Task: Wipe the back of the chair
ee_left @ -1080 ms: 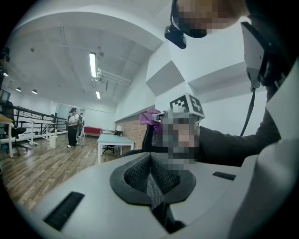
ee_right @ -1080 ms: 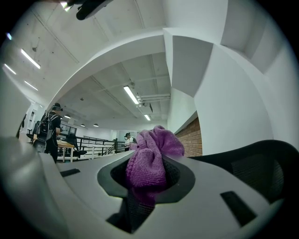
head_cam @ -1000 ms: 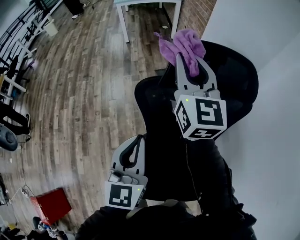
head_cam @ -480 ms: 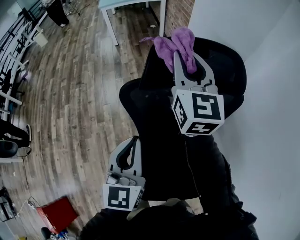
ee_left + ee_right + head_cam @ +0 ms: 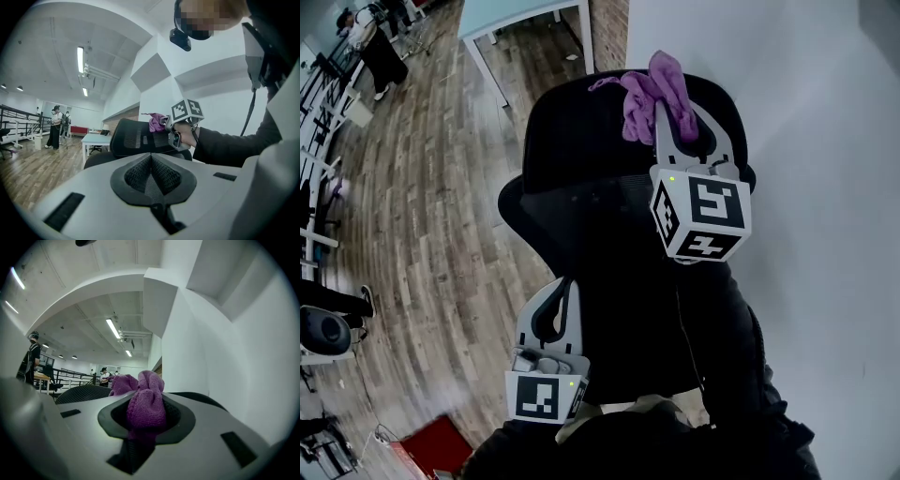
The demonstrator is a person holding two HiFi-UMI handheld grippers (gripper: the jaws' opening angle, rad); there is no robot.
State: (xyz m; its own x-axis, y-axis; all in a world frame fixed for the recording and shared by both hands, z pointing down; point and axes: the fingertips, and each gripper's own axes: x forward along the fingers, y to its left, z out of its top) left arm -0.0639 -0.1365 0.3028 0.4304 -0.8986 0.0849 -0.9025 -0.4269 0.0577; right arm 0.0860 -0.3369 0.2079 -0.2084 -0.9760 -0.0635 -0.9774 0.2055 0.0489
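Note:
A black office chair (image 5: pixel 581 178) with a mesh back (image 5: pixel 133 139) stands close to the white wall. My right gripper (image 5: pixel 679 111) is shut on a purple cloth (image 5: pixel 649 92), which lies bunched against the top edge of the chair back, on its right side. In the right gripper view the purple cloth (image 5: pixel 145 405) fills the jaws, with the chair's dark rim (image 5: pixel 83 393) just beyond. My left gripper (image 5: pixel 566 283) hangs lower, beside the chair's left side, shut with nothing in it. The left gripper view shows its jaws (image 5: pixel 151 158) closed together and the purple cloth (image 5: pixel 156 122) on the chair top.
A white wall (image 5: pixel 825 187) runs right behind the chair. A white table (image 5: pixel 514 26) stands beyond it on the wooden floor (image 5: pixel 422 216). A red box (image 5: pixel 439 446) sits at the lower left. People (image 5: pixel 57 126) stand far off by a railing.
The chair has slid left and lower in the head view. The right gripper with the cloth now rests at the right part of the chair's top edge. The left gripper has hardly moved.

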